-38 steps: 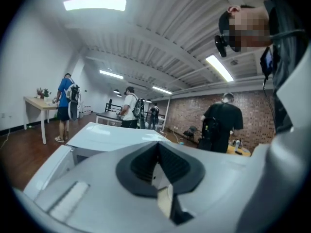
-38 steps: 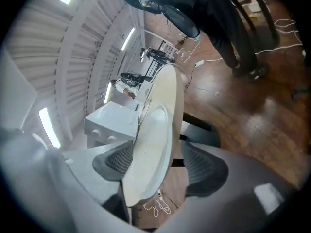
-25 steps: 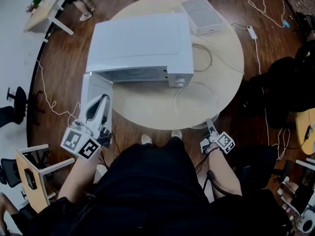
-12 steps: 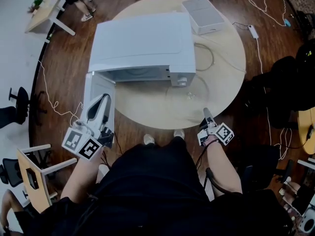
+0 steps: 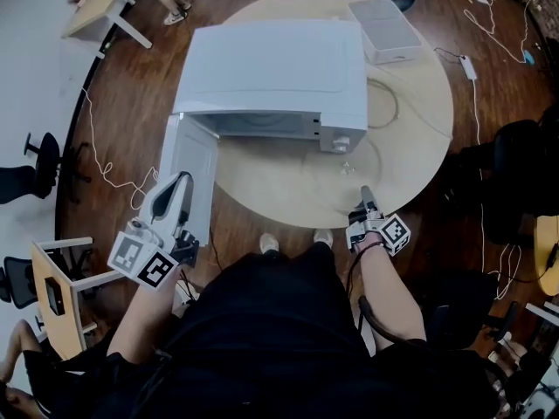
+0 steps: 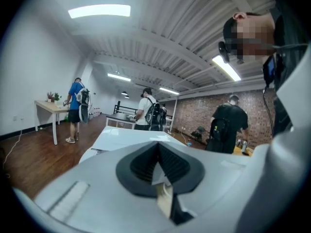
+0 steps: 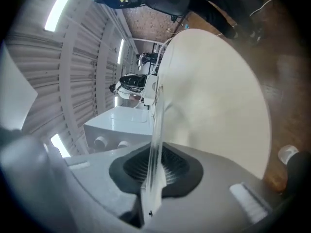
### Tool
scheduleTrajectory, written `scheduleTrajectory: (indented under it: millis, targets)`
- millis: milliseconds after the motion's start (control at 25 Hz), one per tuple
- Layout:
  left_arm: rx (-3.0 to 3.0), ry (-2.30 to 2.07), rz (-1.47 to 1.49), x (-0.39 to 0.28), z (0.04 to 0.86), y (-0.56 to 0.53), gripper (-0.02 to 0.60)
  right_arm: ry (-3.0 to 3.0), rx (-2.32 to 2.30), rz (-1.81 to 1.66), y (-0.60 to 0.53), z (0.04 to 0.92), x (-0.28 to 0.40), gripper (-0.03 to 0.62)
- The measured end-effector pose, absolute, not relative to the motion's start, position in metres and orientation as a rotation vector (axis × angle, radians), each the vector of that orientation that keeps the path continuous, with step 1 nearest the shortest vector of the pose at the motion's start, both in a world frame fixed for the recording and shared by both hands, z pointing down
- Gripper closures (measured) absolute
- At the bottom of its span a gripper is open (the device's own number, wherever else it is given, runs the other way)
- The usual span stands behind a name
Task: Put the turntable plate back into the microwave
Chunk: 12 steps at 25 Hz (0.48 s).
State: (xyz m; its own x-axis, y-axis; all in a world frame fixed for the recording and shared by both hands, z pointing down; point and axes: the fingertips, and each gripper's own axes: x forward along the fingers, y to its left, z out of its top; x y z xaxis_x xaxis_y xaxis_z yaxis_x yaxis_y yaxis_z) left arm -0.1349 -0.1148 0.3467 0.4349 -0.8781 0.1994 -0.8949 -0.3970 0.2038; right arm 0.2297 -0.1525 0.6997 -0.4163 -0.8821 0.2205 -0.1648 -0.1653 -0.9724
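Observation:
The white microwave [image 5: 271, 68] stands on a round wooden table [image 5: 288, 190], its door [image 5: 190, 177] swung open to the left. The clear glass turntable plate [image 5: 358, 168] is faint in front of the microwave's control side. My right gripper [image 5: 365, 195] has its rim at the table's near edge. In the right gripper view the plate's edge [image 7: 156, 130] runs between the closing jaws of that gripper [image 7: 151, 178], the pads pressing on it. My left gripper [image 5: 179, 182] hangs beside the open door, shut and empty, its jaws [image 6: 158, 166] meeting in the left gripper view.
A white box [image 5: 384, 29] sits at the table's far right, with a thin cable [image 5: 384, 103] looping beside the microwave. A wooden chair [image 5: 52, 295] stands at the left and a dark chair [image 5: 524, 155] at the right. Several people [image 6: 146, 110] stand in the background.
My right gripper moved inward over the table's edge and closed on the plate's rim; the plate looks fainter and shifted toward the microwave. The left gripper barely moved.

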Motion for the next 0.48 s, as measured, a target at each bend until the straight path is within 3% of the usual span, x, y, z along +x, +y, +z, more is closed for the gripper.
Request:
scheduleTrajectory:
  millis: [480]
  targets:
    - [2.471,-1.465,0.048,-0.134,0.344,-0.109,0.578,1.544,-1.208,-1.559,-0.091,0.679,0.244,0.571]
